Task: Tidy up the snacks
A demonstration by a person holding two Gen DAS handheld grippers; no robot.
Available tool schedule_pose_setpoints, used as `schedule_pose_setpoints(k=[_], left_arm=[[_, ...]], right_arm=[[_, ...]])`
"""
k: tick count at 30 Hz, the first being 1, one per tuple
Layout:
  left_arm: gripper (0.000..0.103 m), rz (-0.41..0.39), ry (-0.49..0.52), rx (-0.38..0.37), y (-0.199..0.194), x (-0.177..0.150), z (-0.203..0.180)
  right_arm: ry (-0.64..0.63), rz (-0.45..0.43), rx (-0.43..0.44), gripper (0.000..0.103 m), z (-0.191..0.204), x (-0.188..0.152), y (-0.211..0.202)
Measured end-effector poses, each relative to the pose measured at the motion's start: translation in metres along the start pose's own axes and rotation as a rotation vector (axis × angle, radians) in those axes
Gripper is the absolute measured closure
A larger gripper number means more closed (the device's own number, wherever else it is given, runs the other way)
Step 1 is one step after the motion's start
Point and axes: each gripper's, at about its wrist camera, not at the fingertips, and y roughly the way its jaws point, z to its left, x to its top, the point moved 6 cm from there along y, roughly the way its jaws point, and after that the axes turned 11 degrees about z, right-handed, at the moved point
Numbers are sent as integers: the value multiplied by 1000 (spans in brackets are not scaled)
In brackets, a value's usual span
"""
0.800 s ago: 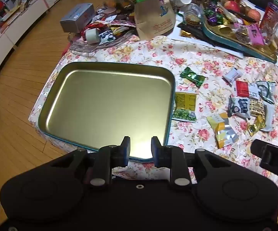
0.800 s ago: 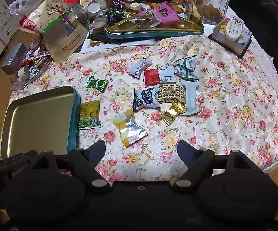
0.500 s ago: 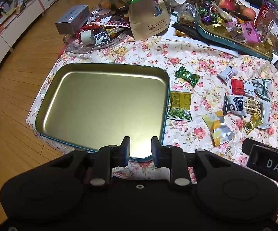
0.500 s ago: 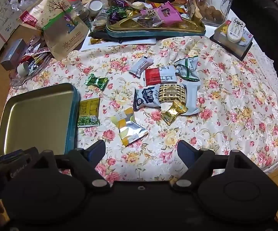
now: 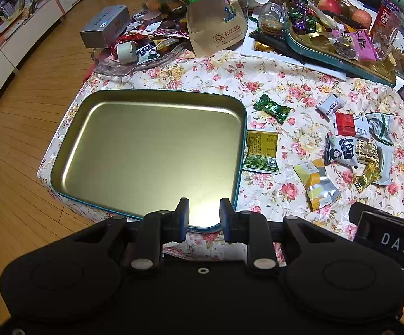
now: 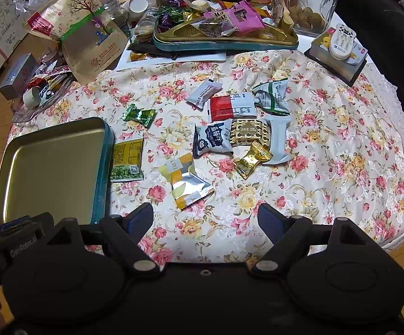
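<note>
An empty gold tin tray (image 5: 151, 150) (image 6: 51, 167) with a teal rim lies on the floral tablecloth at the left. Several snack packets lie to its right: a green-yellow packet (image 6: 127, 158) beside the rim, a yellow-silver packet (image 6: 186, 181), a green candy (image 6: 140, 115), a red-white packet (image 6: 231, 106), a dark blue-white packet (image 6: 213, 139) and a gold candy (image 6: 252, 159). My left gripper (image 5: 202, 215) hovers over the tray's near edge, jaws narrowly apart and empty. My right gripper (image 6: 205, 217) is wide open and empty, above the cloth just short of the yellow-silver packet.
A second tin tray (image 6: 224, 37) full of sweets stands at the back, with a glass jar (image 6: 308, 2), apples and a paper bag (image 6: 90, 36) around it. A remote on a box (image 6: 339, 47) sits back right. Wooden floor lies left of the table edge.
Both views have drawn back slightly from the table. Neither gripper's jaws have changed and no packet has moved.
</note>
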Motion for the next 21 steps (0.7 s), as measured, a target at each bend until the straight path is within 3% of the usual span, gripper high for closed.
schedule_pose_setpoints(k=[21], left_arm=[[69, 16, 20, 10, 3, -1, -4]], right_arm=[[-13, 7, -29, 17, 2, -2, 2]])
